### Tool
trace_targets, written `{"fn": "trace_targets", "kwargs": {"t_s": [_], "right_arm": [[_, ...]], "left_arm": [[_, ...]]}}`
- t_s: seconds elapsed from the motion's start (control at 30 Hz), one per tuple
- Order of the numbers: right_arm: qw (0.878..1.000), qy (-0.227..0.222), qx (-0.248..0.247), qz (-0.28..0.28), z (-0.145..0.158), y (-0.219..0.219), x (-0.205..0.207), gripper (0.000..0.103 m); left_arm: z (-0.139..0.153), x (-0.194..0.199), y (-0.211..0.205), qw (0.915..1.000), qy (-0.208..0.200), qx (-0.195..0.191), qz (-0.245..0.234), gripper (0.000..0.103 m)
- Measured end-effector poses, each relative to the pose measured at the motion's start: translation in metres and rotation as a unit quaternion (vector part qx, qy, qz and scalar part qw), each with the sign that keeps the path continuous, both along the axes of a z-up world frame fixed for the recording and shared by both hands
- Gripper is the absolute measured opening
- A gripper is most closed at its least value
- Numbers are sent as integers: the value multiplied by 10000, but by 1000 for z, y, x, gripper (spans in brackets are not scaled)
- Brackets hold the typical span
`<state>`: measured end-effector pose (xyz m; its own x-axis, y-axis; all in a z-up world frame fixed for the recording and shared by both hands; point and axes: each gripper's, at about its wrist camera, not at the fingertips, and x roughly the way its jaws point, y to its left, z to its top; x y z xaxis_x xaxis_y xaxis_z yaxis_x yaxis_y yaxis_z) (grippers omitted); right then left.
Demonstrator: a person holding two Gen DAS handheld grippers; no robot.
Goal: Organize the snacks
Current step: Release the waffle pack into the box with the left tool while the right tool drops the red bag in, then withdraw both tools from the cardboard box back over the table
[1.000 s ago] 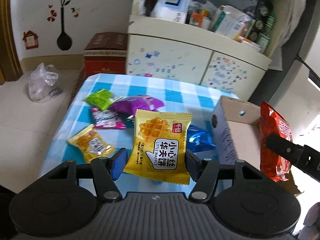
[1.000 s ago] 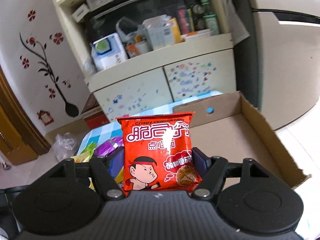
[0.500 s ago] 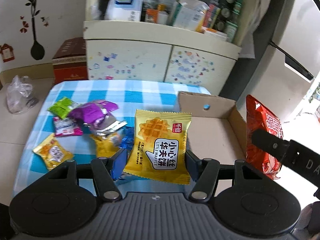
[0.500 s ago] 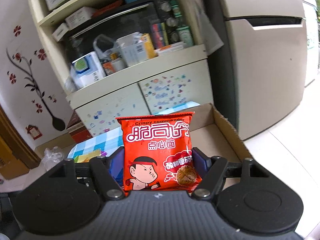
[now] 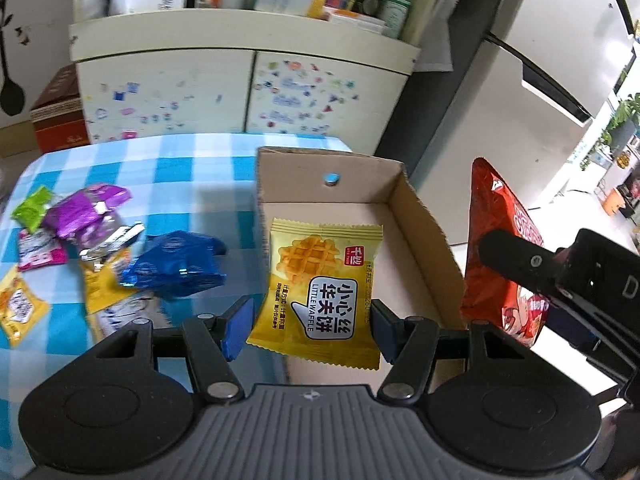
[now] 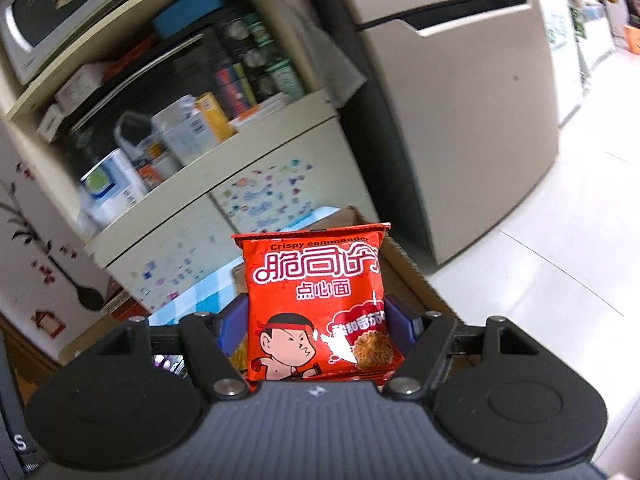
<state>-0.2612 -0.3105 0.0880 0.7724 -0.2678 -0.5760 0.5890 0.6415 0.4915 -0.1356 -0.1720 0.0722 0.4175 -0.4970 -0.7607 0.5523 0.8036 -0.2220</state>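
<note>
The left gripper [image 5: 312,322] pinched a yellow foil waffle packet [image 5: 322,294] above the open brown cardboard box [image 5: 424,220], whose bare floor lay ahead of the fingers. The right gripper [image 6: 316,326] clamped a red crispy-noodle bag [image 6: 318,304] over the box's right wall.

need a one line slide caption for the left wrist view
Left gripper holds a yellow waffle packet above an open cardboard box; loose snacks lie on the checked tablecloth.
</note>
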Motion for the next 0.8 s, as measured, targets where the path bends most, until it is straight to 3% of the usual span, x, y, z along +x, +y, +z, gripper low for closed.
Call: {"fn": "trace_targets", "kwargs": {"t_s": [0.07,0.13,0.23,0.5,0.8], "right_arm": [[9999,1,135,-101,-3,-5,-1,73],[9995,-43,238,-199,-5,-8,-3,74],[9988,-65,372,-319,-8,-13,-3,82],[9989,-182,371,-199,-8,-10,-3,82],[9985,-348,205,373,-4,7,11,82]], "left_arm": [[-3,0,-5,10000,45,-27,-55,69],[-5,0,-11,9999,65,14,-89,81],[-7,0,-14,9999,67,124,-72,95],[7,9,7,10000,21,58,-17,96],[33,44,71,9985,-202,9,508,98]]}}
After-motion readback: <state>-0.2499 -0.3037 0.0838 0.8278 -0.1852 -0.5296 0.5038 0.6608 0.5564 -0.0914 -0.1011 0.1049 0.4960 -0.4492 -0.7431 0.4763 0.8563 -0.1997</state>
